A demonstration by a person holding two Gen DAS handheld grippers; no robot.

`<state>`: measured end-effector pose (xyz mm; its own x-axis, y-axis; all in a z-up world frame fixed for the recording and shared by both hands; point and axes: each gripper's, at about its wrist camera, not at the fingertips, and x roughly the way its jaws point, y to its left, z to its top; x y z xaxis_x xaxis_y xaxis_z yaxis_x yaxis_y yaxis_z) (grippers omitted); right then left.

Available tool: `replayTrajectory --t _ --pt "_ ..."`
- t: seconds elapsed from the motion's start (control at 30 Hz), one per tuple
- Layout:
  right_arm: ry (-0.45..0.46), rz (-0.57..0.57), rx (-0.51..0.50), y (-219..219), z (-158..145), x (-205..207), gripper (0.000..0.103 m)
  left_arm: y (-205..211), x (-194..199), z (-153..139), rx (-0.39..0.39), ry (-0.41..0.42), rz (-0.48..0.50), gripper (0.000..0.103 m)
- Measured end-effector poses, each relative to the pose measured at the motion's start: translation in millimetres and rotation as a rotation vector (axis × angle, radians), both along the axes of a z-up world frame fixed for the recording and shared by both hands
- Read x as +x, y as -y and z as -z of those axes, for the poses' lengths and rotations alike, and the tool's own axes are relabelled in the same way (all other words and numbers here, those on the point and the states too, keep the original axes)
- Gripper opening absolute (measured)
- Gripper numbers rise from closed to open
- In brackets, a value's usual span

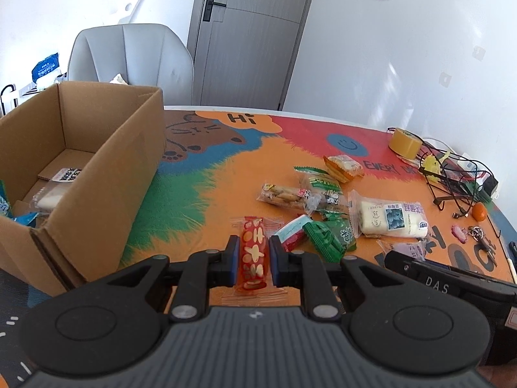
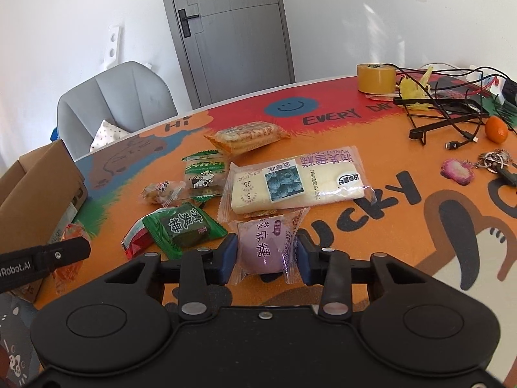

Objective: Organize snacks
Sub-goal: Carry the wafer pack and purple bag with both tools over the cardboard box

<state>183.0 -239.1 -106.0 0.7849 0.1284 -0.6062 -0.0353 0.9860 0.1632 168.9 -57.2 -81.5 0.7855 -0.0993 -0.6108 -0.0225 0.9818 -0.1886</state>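
Two snacks, one per claw: red snack [image 1: 253, 255] between left claw [image 1: 253, 258], purple snack [image 2: 265, 249] between right claw [image 2: 266, 253]

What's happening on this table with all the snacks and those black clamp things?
A person is sorting snacks using two handheld grippers. The left gripper is closed around a red-orange snack bar, and the right gripper is closed around a purple mochi packet. A cardboard box stands to the left with a few packets already inside. Several more snacks, including a white blueberry cake and a green candy packet, lie loose on the colourful table.
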Motion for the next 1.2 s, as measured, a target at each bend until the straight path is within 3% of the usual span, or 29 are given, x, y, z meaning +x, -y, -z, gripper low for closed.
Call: replayTrajectory --t 0.6,1.2 --pt "0.075 -0.034 0.042 -4.8 -27.3 -25.1 0.039 -9.1 -24.9 -27.8 0.006 0.064 -0.018 0.018" --pt "0.135 -0.117 0.041 -40.5 -56.9 -40.2 0.039 -44.8 -47.9 -60.0 0.005 0.138 -0.073 0.018"
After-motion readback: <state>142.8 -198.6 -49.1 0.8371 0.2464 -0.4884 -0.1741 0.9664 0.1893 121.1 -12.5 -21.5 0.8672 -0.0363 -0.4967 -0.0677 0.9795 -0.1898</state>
